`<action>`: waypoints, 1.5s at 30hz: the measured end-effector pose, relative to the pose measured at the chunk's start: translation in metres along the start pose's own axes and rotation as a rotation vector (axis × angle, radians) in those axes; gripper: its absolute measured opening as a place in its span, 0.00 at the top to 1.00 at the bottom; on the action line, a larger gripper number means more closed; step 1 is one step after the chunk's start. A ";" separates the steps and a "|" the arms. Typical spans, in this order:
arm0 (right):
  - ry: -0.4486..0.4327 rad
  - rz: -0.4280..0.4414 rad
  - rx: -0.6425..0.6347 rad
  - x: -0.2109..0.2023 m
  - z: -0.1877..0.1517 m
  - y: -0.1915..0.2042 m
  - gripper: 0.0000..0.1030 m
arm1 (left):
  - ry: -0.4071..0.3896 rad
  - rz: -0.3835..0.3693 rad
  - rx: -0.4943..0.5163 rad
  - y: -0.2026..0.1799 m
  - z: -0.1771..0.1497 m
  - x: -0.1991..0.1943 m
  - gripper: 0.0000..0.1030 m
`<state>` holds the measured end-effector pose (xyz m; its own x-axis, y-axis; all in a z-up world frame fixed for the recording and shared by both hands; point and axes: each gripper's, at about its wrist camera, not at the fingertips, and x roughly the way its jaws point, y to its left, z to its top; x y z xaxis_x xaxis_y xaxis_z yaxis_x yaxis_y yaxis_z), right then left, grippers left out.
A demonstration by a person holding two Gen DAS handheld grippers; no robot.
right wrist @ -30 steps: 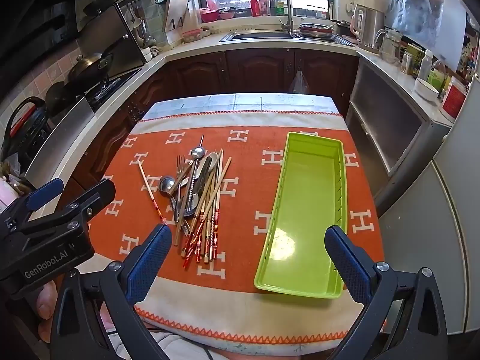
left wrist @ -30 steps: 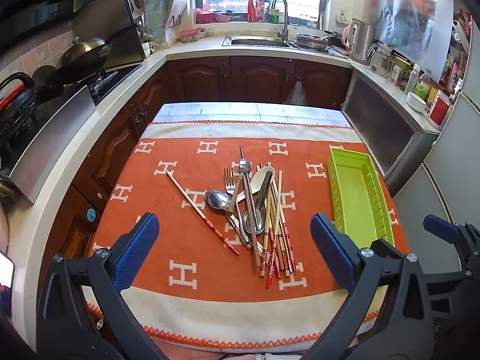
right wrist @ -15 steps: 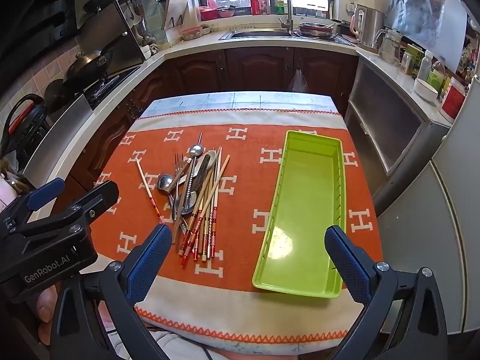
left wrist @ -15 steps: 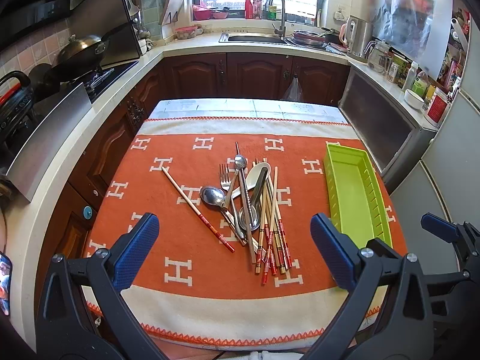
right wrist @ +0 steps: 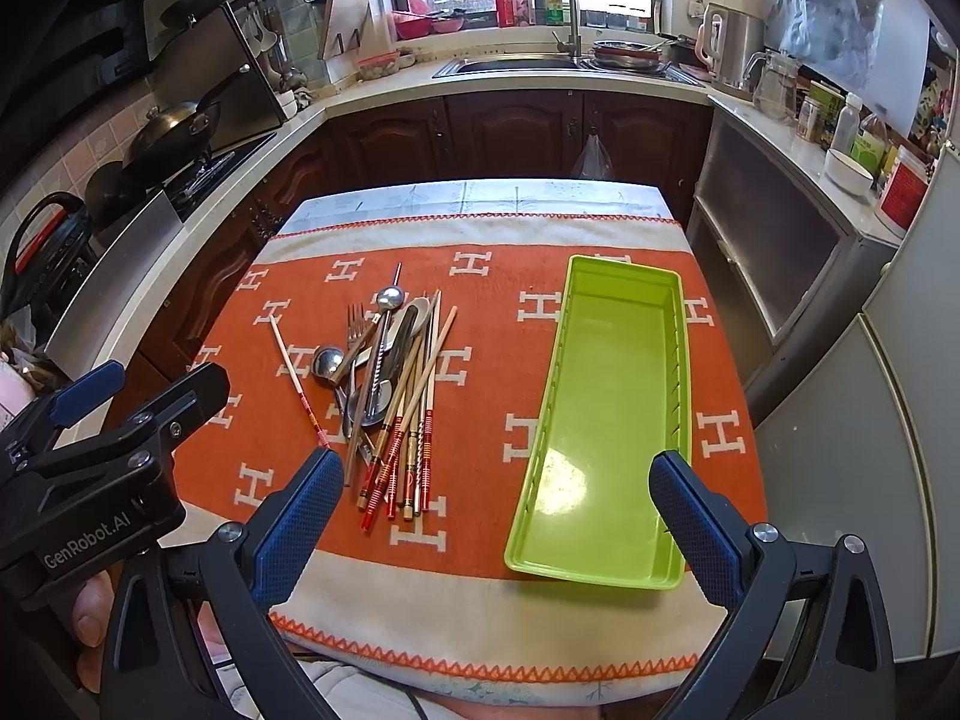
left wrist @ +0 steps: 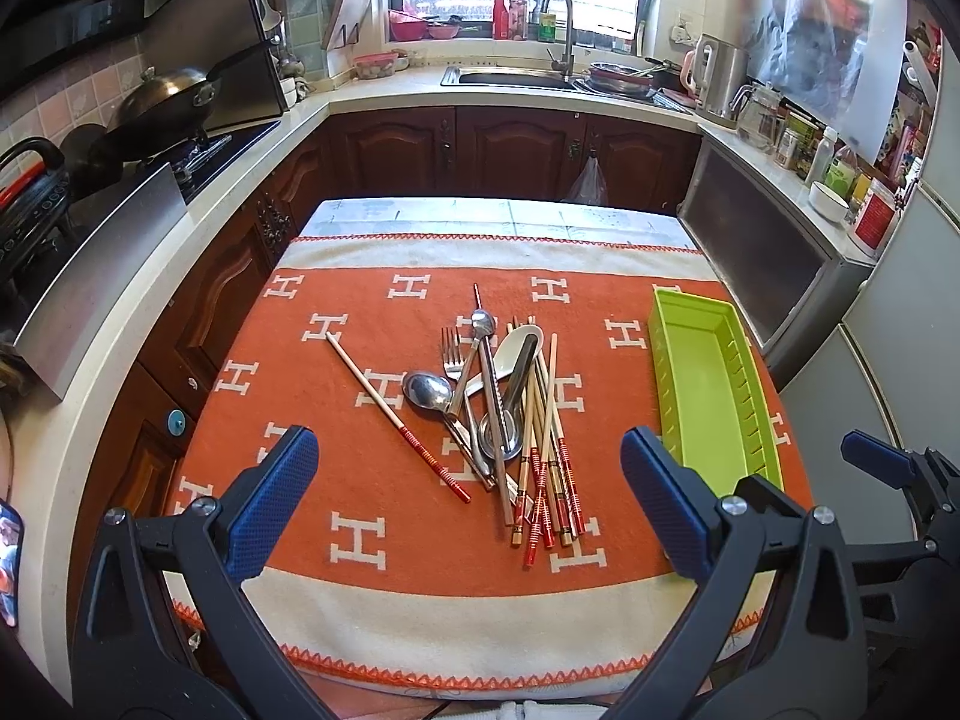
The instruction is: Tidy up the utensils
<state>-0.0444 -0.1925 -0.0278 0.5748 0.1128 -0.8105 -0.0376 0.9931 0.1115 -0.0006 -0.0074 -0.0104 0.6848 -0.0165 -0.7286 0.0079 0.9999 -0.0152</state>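
Green tray (right wrist: 606, 420), one, empty; one lone chopstick (left wrist: 396, 418); both grippers' fingers (left wrist: 273, 501) spread wide.

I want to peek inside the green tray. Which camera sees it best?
The right wrist view: the green tray lies whole and close, bare floor showing. The left wrist view shows it off to the side, partly behind a finger.

In the heap of metal cutlery and red-tipped wooden chopsticks (left wrist: 516, 414), we cannot count pieces, since handles overlap and hide each other. The black left gripper (right wrist: 90, 438) is cut off by the picture's left edge. Small bottles on the right-hand counter (left wrist: 834, 162) seem too small to read.
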 end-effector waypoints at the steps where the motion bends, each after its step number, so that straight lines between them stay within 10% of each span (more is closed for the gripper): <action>1: 0.000 -0.001 0.002 0.000 -0.001 0.000 0.00 | 0.000 0.000 -0.001 0.000 0.000 0.000 0.03; 45: 0.001 0.023 0.043 -0.001 0.001 0.004 0.00 | 0.009 -0.024 -0.042 0.018 0.001 -0.003 0.04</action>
<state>-0.0443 -0.1890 -0.0257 0.5734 0.1356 -0.8080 -0.0153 0.9878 0.1549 -0.0016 0.0110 -0.0074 0.6782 -0.0409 -0.7338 -0.0063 0.9981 -0.0615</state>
